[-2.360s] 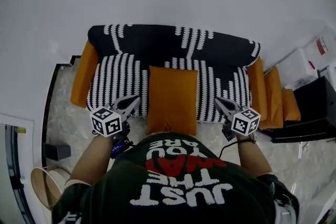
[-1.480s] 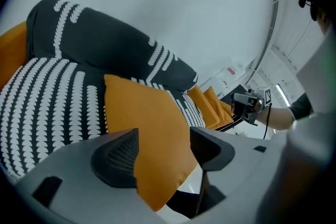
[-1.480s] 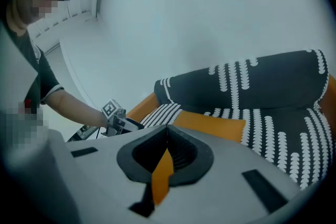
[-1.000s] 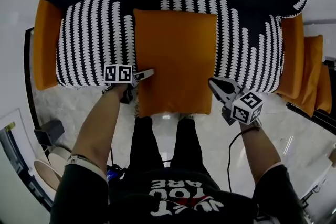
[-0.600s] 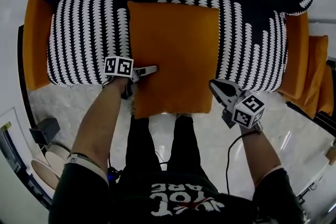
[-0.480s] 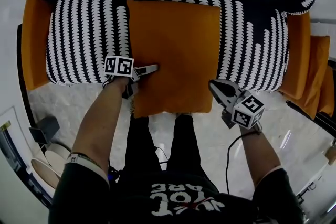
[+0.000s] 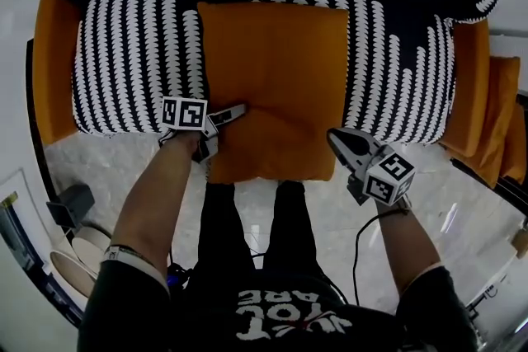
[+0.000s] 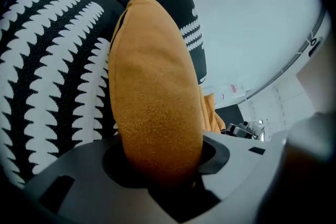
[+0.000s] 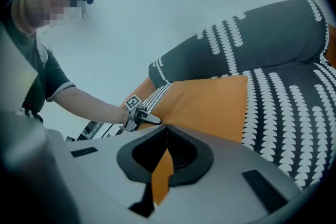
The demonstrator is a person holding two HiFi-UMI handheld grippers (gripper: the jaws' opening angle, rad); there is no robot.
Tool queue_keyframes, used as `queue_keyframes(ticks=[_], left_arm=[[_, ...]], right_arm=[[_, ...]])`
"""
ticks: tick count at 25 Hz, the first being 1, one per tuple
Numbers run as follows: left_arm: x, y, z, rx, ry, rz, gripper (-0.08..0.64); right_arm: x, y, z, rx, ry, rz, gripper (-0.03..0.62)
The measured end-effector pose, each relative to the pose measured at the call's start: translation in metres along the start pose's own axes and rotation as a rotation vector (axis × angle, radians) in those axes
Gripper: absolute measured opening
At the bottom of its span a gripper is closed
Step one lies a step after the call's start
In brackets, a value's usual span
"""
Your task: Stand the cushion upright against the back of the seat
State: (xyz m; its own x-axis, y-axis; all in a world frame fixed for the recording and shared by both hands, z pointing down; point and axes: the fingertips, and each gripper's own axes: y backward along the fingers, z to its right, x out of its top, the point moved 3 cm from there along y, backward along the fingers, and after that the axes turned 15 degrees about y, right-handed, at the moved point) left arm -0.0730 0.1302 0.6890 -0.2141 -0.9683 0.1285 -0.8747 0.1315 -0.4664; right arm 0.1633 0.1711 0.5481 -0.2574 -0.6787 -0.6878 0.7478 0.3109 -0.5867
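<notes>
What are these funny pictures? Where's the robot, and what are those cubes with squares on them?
There's no robot here. A person holds a gripper, a tool with two pinching jaws, in each hand; the cubes are part of them. The view from above comes from a camera on the person's head. The other two come from small cameras riding on the grippers. Below is a black-and-white sofa with an orange cushion lying flat on its seat. The left gripper has just been closing its jaws on the cushion's left edge and pinches it. The right gripper sits at the cushion's right edge, jaws together; I can't tell whether it pinches anything.
</notes>
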Motion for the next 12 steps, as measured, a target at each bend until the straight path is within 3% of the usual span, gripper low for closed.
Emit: queue_keyframes(ticks=[5, 12], left_arm=[[-0.011, 0.018, 0.025, -0.079, -0.017, 0.007, 0.169], [-0.018, 0.027, 0.07, -0.126, -0.133, 0.031, 0.138]], right_arm=[[0.009, 0.0, -0.013, -0.008, 0.008, 0.002, 0.025], [0.034, 0.015, -0.013, -0.048, 0.049, 0.044, 0.025]])
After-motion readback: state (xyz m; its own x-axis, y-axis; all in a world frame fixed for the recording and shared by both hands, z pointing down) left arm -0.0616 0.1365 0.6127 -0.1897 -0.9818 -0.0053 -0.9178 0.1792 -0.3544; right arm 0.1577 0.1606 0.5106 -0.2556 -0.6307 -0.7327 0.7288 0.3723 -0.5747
